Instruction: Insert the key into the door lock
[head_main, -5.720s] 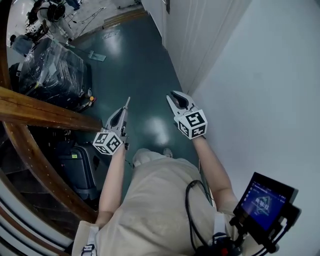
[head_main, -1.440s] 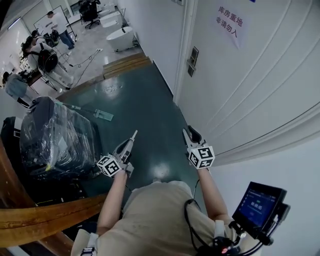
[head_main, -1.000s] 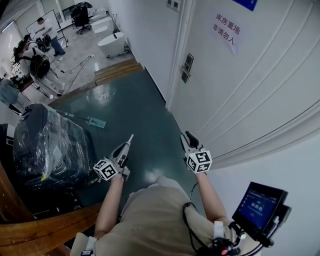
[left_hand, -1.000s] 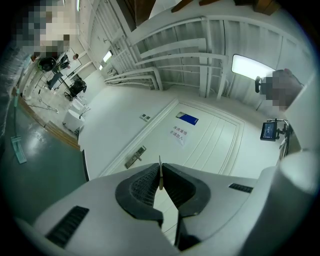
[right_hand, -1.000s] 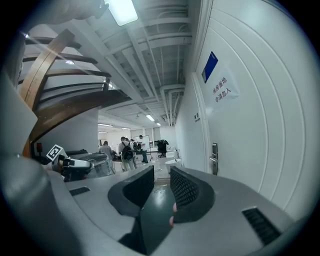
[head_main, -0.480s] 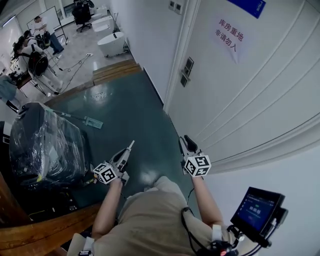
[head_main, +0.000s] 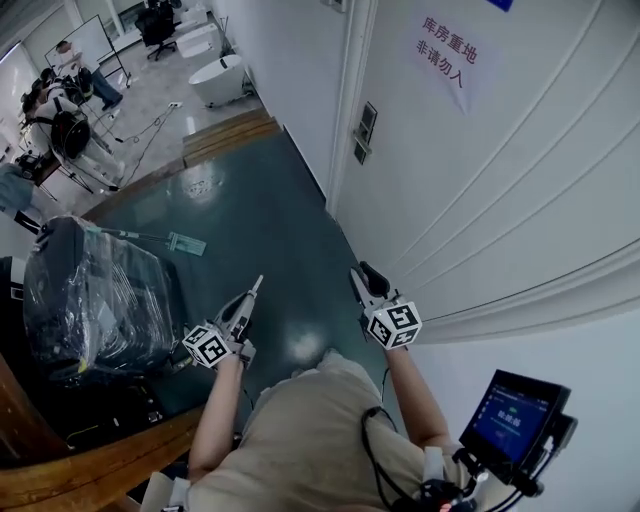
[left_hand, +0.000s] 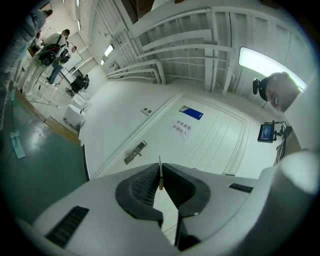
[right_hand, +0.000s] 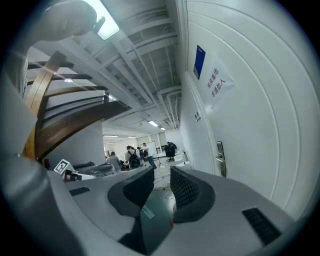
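Observation:
My left gripper (head_main: 250, 294) (left_hand: 160, 176) is shut on a thin metal key (left_hand: 160, 169), whose blade sticks out past the tips (head_main: 258, 281). It points level over the green floor, toward the white door (head_main: 500, 170). The door lock (head_main: 361, 131) (left_hand: 135, 152) (right_hand: 220, 158), a long metal plate with a handle, sits at the door's left edge, well ahead of both grippers. My right gripper (head_main: 359, 277) (right_hand: 161, 184) stands open with nothing between its jaws, close beside the door.
A paper sign (head_main: 443, 58) hangs on the door. A plastic-wrapped dark bundle (head_main: 100, 300) and a wooden handrail (head_main: 90, 455) lie to the left. A flat mop (head_main: 185, 243) lies on the floor. People (head_main: 60, 90) stand far back. A small screen (head_main: 515, 415) hangs at lower right.
The door and its lock have come into view and drawn nearer. Both grippers have edged forward along the door. The left stays shut on the key, the right stays open.

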